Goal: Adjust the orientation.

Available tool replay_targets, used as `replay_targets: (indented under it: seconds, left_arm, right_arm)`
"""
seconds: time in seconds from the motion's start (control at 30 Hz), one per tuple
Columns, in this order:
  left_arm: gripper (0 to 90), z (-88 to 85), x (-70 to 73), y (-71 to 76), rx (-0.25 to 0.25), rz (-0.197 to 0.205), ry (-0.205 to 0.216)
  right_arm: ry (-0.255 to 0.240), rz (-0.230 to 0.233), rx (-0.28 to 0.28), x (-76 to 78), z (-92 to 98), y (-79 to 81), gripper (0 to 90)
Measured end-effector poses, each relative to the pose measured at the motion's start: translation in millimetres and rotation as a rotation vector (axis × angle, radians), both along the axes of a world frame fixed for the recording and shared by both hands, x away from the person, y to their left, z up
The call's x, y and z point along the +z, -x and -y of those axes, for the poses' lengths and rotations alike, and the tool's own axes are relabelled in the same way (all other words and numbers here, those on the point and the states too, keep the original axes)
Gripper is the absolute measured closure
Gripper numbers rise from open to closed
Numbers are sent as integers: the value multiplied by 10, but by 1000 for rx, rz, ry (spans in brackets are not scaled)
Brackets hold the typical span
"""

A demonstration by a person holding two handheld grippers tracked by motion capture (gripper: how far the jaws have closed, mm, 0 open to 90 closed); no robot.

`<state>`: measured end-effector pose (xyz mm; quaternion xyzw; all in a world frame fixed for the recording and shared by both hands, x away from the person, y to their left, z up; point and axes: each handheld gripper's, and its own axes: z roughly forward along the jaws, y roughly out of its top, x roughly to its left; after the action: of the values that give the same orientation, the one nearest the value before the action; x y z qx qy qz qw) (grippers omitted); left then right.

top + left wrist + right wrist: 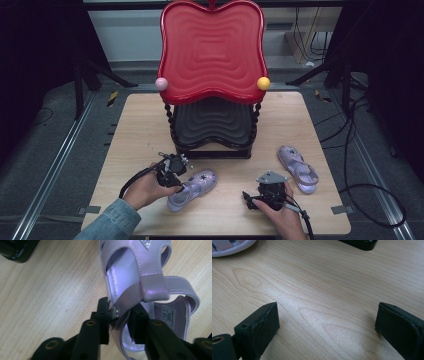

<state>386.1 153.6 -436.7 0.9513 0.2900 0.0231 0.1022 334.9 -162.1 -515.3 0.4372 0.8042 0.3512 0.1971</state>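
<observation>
In the lower left of the high view a hand in a denim sleeve holds the left gripper (176, 170) against the heel end of a lilac sandal (194, 189), which lies on the wooden table (140, 125) just left of centre. In the left gripper view its jaws are closed almost together on the sandal's ankle strap (140, 293), beside a small metal buckle (114, 313). Above, in the middle of the high view, stands a two-tier rack: a red wavy tray (212, 47) over a black tray (212, 122), with a pink ball (161, 83) and a yellow ball (263, 83) at its corners. Lower right of centre, the right gripper (267, 192) rests low over the table, jaws wide apart and holding nothing. Farther right lies a second sandal (298, 168), well apart from the first.
</observation>
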Motion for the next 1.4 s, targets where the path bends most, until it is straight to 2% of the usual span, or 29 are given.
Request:
replay_targets:
  seconds: [0.17, 0.5, 0.57, 0.67, 0.8, 0.9, 1.1, 1.23, 1.4]
  left_arm:
    - [770, -15, -5, 11, 31, -46, 33]
    - [802, 18, 3, 30, 57, -50, 22]
    - [813, 13, 11, 31, 65, -64, 51]
    - [818, -1, 42, 40, 83, -56, 75]
    - [821, -74, 87, 46, 109, -77, 148]
    - [821, -133, 144, 67, 133, -78, 208]
    - [822, -260, 277, 129, 163, -73, 370]
    - [822, -283, 363, 187, 157, -68, 436]
    - [821, -240, 472, 229, 154, -29, 473]
  right_arm:
    - [0, -1, -1, 0, 0, 1, 55]
    - [0, 0, -1, 0, 0, 2, 55]
    - [0, -1, -1, 0, 1, 3, 55]
    - [0, -1, 0, 0, 2, 4, 55]
    - [-4, -4, 1, 2, 3, 7, 55]
    - [-3, -4, 1, 3, 3, 7, 55]
    - [-3, -5, 1, 3, 3, 8, 55]
    - [-3, -5, 1, 3, 4, 8, 55]
    - [-3, -4, 2, 3, 4, 8, 55]
